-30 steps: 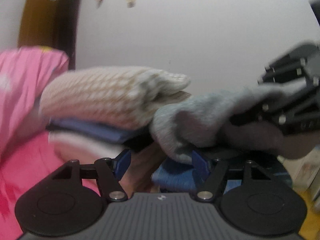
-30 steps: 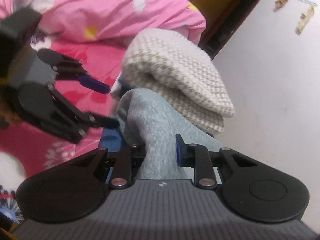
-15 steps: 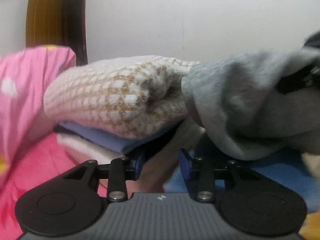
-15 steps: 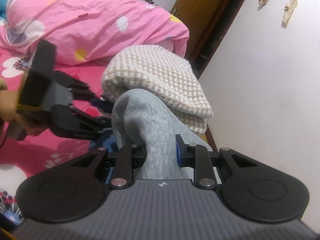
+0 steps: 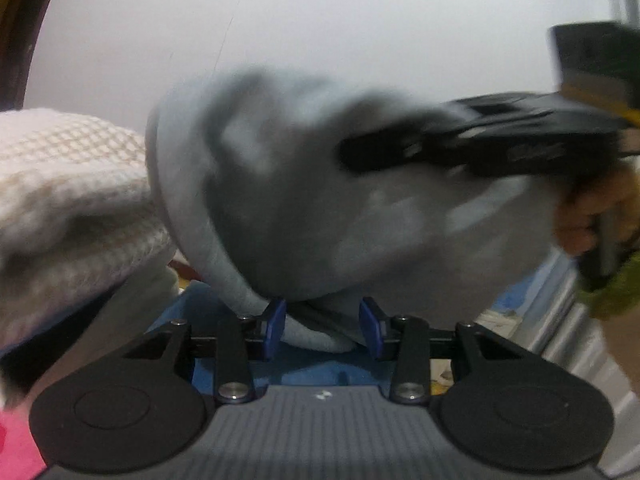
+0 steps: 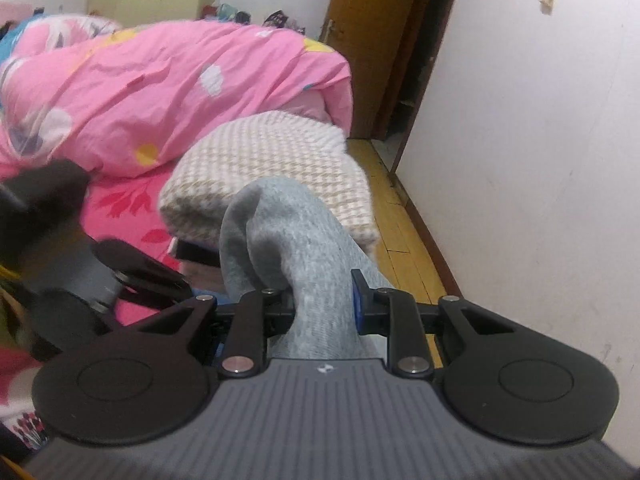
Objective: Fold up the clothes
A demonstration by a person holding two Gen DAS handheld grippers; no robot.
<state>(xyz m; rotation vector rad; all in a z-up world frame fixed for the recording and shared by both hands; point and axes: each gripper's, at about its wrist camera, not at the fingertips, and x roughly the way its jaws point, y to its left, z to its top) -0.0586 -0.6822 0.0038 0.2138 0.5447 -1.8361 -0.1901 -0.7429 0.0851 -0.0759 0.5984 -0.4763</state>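
Note:
A grey knit garment (image 5: 304,200) bulges up close in the left wrist view. A fold of it sits between the blue pads of my left gripper (image 5: 322,330), which is shut on it. My right gripper (image 6: 323,306) is shut on another part of the grey garment (image 6: 304,240), which rises in a hump ahead of its fingers. Each gripper shows in the other's view: the right gripper (image 5: 460,148) at upper right with a hand (image 5: 584,216) on it, the left gripper (image 6: 120,276) blurred at the left. A folded cream checked sweater (image 6: 276,168) lies just behind the garment.
A pink quilt (image 6: 160,80) is heaped on the bed with a red flowered sheet (image 6: 124,200). The white wall (image 6: 540,140) runs close on the right, with a strip of wooden floor (image 6: 404,240) and a brown door (image 6: 372,40). Blue cloth (image 5: 320,372) lies under the left gripper.
My left gripper's jaws narrowed and closed on the grey garment. Both grippers rose with it, and the left view swung right, away from the cream sweater.

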